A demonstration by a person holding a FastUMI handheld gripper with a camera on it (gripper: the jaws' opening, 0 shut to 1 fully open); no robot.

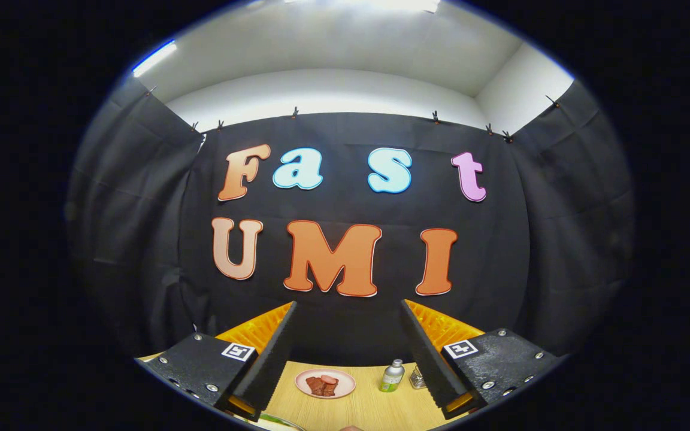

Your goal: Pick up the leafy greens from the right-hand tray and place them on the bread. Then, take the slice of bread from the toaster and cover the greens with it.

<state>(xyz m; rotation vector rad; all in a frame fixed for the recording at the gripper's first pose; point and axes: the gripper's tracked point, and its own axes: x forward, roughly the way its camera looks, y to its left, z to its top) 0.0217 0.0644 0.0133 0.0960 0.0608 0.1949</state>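
Your gripper (348, 359) has its fingers spread wide apart, nothing between them, raised and aimed at the booth wall rather than down at the table (369, 407). At 12 o'clock ahead of the fingers, low on the wood, sits a pink plate (306, 383) with reddish slices. A small bottle (392, 376) stands at 1 o'clock, just beside your right finger (429, 353). The greens and bread can't be made out from here.

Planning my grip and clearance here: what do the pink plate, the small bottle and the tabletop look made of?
Pink plate: likely plastic or glazed ceramic, smooth, matte. Small bottle: silvery, apparently metal, with a light sheen and green label. Tabletop: pale wood or wood-look laminate, fine straight grain. All lie beyond the open gripper, which holds nothing.
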